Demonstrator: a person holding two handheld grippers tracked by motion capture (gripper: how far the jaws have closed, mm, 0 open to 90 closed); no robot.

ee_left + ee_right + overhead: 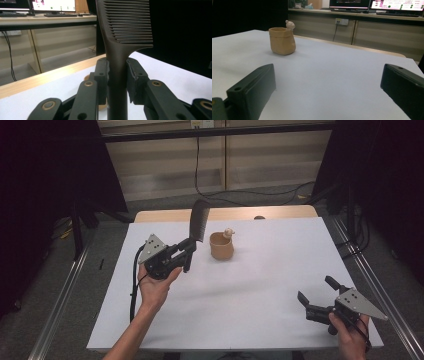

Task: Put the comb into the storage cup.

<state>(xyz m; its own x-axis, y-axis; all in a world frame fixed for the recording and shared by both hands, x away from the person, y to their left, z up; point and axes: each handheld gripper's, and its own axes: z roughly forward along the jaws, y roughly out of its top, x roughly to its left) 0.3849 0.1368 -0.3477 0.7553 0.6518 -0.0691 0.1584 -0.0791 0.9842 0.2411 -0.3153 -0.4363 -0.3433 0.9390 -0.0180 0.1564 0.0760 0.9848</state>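
Note:
A black comb (198,220) stands upright, teeth end up, with my left gripper (189,251) shut on its handle. In the left gripper view the comb (125,25) rises between the two jaws, which press its handle from both sides; the gripper (117,75) is held above the table. Just right of the comb sits a tan cup (221,245) with a small pale figure on its rim. My right gripper (316,289) rests open near the front right corner, nothing between its jaws. The right gripper view shows the cup (282,40) far off at upper left, beyond the open gripper (327,82).
The white table top (250,285) has a wooden strip (230,213) along its far edge. Black cables (250,194) lie on the floor beyond the table. Metal frame rails (65,290) run along both sides. A desk with monitors (377,4) stands behind.

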